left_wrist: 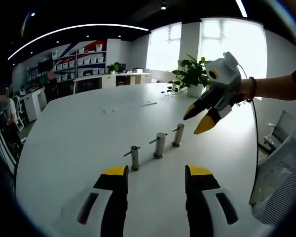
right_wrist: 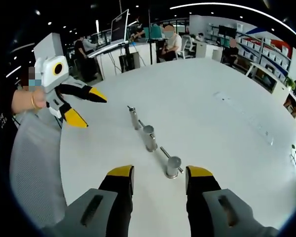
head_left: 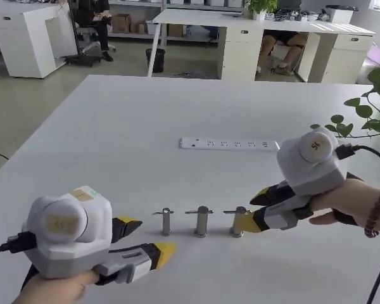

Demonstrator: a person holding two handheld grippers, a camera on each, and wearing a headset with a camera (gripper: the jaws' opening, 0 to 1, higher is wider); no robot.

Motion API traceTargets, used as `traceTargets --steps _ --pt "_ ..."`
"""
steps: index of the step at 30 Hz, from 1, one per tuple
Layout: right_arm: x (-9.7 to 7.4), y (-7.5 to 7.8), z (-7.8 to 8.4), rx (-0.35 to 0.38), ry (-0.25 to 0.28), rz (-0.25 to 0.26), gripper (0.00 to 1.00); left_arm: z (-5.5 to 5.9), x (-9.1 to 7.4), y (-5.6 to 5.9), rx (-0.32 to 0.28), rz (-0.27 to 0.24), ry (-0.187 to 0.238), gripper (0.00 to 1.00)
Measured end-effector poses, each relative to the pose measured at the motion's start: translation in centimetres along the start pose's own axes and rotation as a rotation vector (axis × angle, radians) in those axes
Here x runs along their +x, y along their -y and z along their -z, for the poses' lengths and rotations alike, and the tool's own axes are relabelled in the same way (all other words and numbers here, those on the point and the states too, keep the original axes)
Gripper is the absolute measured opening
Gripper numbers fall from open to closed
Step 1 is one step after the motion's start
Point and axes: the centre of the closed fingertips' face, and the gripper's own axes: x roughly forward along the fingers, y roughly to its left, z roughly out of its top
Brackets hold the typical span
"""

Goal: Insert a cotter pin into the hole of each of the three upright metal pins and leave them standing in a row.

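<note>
1. Three upright metal pins, the left pin (head_left: 166, 223), middle pin (head_left: 202, 223) and right pin (head_left: 239, 225), stand in a straight row on the white counter (head_left: 114, 126). The row sits near the counter's front edge, well short of the power strip (head_left: 228, 144) lying toward the far edge.
2. A thin cotter pin (head_left: 191, 212) juts sideways from the head of each post. All three holes look filled, though the parts are too small to be sure.
3. The left claw (head_left: 153, 235) hovers with jaws apart and empty, just beside the left pin and touching nothing.
4. The right claw (head_left: 248, 214) also gapes empty. In the right gripper view the right pin stands just ahead of its jaws, apparently untouched.
5. The posts look like solid steel: stiff, smooth and slippery. On so narrow a foot, each would likely topple at a nudge. The best hold would be low on the shank, below the cross hole, squeezed squarely.
6. The cotter pins look like light, bendable wire. Any grip belongs on the protruding end, applied gently while the post is steadied.
</note>
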Motion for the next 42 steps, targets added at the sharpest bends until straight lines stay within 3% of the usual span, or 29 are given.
traceTargets --steps 2,6,11,14,20,24,34,37,42 --pt "-0.2 -0.4 0.1 0.026 0.005 0.011 0.41 0.4 0.2 -0.1 0.004 -0.015 -0.027 0.46" --pt "-0.6 -0.9 0.1 0.030 0.012 0.043 0.49 0.4 0.4 0.0 -0.010 -0.031 -0.028 0.49" --pt "-0.6 -0.8 -0.1 0.135 0.050 0.094 0.57 0.1 0.4 -0.3 -0.059 -0.060 -0.020 0.52" --pt "-0.5 -0.9 -0.4 0.231 0.111 0.119 0.61 -0.1 0.4 -0.5 -0.075 -0.074 -0.017 0.53" --pt "-0.4 -1.5 0.5 0.287 0.134 0.155 0.63 0.3 -0.2 -1.3 -0.084 -0.116 -0.050 0.59" --pt "-0.6 -1.8 1.0 0.294 0.138 0.190 0.67 0.4 -0.7 -1.4 -0.061 -0.141 -0.056 0.64" --pt "-0.7 -3.2 2.4 0.273 0.136 0.247 0.72 -0.2 -0.9 -1.0 -0.080 -0.148 -0.029 0.73" --pt "-0.8 -3.7 2.3 0.293 0.179 0.242 0.72 -0.4 -1.0 -0.8 -0.084 -0.142 -0.016 0.75" --pt "-1.0 -3.8 3.0 0.292 0.165 0.256 0.72 -0.2 -1.1 -1.0 -0.076 -0.153 -0.029 0.76"
